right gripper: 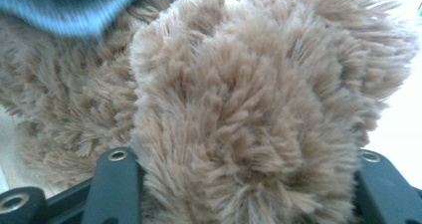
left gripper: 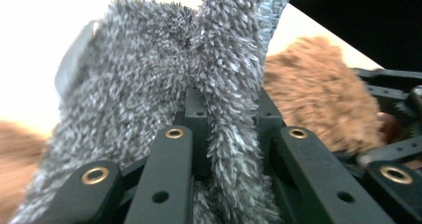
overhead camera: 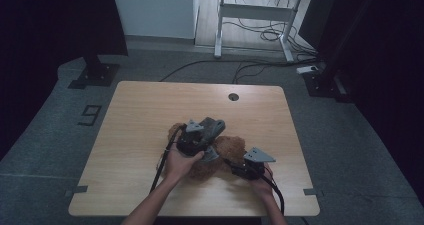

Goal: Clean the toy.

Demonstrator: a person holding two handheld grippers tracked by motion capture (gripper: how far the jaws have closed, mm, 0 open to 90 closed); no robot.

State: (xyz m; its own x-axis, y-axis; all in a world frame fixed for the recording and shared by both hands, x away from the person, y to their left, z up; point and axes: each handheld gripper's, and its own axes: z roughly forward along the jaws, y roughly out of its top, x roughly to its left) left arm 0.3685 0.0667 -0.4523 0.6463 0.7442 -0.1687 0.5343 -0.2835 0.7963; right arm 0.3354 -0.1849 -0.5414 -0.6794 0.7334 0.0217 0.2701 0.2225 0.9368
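Pinching grey fuzzy cloth (left gripper: pixel 149 109) tight in left gripper (overhead camera: pixel 196 137), draping it over brown plush toy (overhead camera: pixel 227 152) at table (overhead camera: pixel 150 115) centre, right gripper (overhead camera: pixel 245 167) clamping toy's near-right end.

In the high view, the left hand-held gripper (overhead camera: pixel 196 135) and grey plush cloth (overhead camera: pixel 214 126) cover most of the brown plush toy (overhead camera: pixel 231 147). Fur hides the right hand-held gripper (right gripper: pixel 239 184) fingertips. A blue strip (right gripper: pixel 64 7) is blurred and cut off.
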